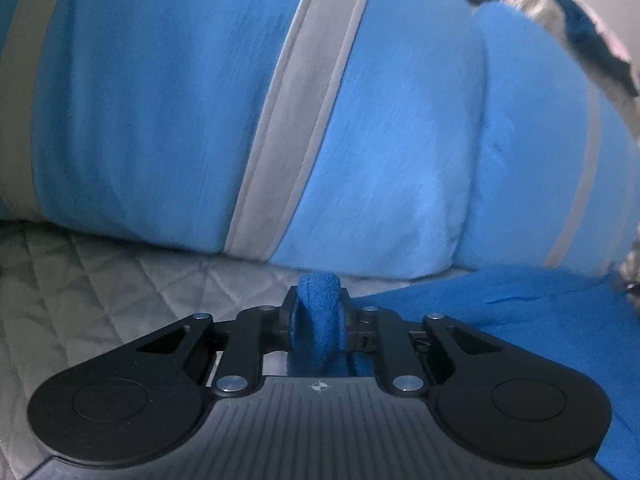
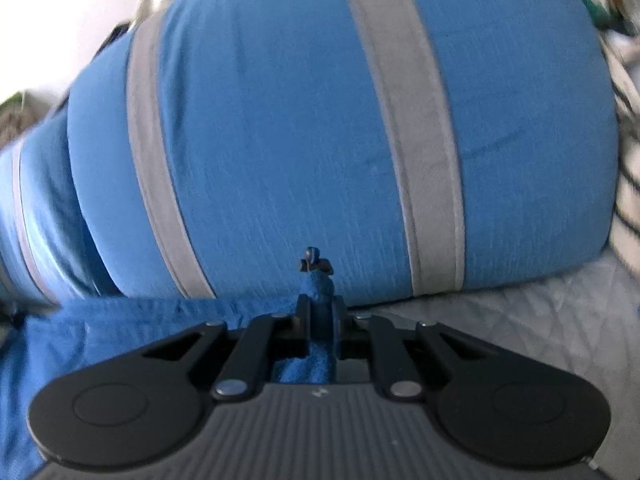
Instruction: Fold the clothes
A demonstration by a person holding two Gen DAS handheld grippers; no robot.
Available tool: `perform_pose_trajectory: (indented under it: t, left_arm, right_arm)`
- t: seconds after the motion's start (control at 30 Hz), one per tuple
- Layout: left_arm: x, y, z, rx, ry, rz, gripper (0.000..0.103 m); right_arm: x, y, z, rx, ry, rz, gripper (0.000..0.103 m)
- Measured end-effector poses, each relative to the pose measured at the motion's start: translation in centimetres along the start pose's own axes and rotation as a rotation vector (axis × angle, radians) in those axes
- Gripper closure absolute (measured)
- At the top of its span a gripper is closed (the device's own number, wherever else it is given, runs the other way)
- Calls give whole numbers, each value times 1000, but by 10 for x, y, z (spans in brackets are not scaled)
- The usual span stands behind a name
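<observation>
The left gripper (image 1: 318, 312) has a thick roll of dark blue cloth (image 1: 500, 304) bunched between its jaws; the fold fills the gap from pad to pad, so it reads as clamped on the fabric. From there the cloth spreads away to the right, lying flat over a grey quilted bed cover (image 1: 120, 280).

The right gripper (image 2: 319, 312) is closed tight on another edge of the same dark blue cloth (image 2: 120, 332) — a narrow pinch of it pokes up past the fingertips, and the rest trails off to the left across the bed cover (image 2: 520, 320).

Just beyond both grippers lies a large light-blue pillow (image 1: 160, 100) crossed by pale grey bands (image 1: 304, 120); a second, similar pillow (image 2: 36, 220) sits partly behind it. Both views are somewhat blurred.
</observation>
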State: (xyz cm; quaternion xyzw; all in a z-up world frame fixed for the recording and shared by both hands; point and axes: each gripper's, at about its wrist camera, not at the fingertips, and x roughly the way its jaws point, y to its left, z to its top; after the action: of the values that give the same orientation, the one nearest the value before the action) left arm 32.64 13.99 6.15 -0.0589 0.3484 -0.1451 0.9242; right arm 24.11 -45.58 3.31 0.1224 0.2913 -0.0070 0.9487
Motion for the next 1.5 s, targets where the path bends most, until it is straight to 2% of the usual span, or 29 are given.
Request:
perform_pose_trajectory:
  t: [0.03, 0.07, 0.1, 0.13, 0.17, 0.2, 0.23, 0.4, 0.57, 0.7, 0.87, 0.93, 1.0, 1.03, 1.2, 1.5]
  left_arm:
    - [2, -1, 2, -4, 8, 41, 71]
    - [3, -2, 4, -10, 14, 86, 64]
    - [0, -2, 7, -22, 16, 151, 57]
    - [-3, -2, 10, -34, 17, 211, 54]
    - [-10, -2, 13, -43, 15, 234, 51]
    - [-19, -3, 15, -40, 3, 230, 49]
    - [-29, -4, 16, -36, -10, 227, 49]
    - [-94, -34, 4, 45, -84, 220, 40]
    - [-143, -81, -39, 84, -104, 65, 35]
    - [-161, -113, -93, 263, -143, -19, 28]
    - [-139, -99, -136, 119, -107, -28, 27]
    - [-124, -91, -153, 78, -104, -30, 22]
    - [-113, -86, -163, 71, -120, -20, 11]
    - [-109, -84, -166, 64, -128, -18, 11]
    - [-100, -77, -164, 22, -84, -40, 6]
    - [-110, -86, -166, 48, -100, -16, 6]
  right_arm:
    - [0, 5, 0, -34, 8, -24, 85]
    - [-1, 9, 1, -66, 18, -57, 64]
    - [-3, 14, 2, -100, 25, -90, 56]
    - [-6, 19, 2, -137, 29, -125, 34]
    - [-12, 23, 3, -168, 26, -155, 12]
    - [-20, 27, 4, -195, 15, -181, 3]
    - [-29, 31, 5, -212, 6, -190, 0]
    - [-77, 53, -10, -242, -11, -198, 0]
    - [-120, 90, -58, -282, -44, -154, 0]
    - [-139, 115, -104, -277, -84, -102, 0]
    - [-129, 144, -148, -314, -97, -104, 0]
    - [-114, 145, -161, -289, -66, -110, 1]
    - [-99, 136, -169, -217, -39, -87, 1]
    - [-94, 132, -171, -190, -40, -77, 1]
    - [-88, 132, -170, -174, -22, -84, 1]
    - [-90, 139, -170, -181, -5, -126, 1]
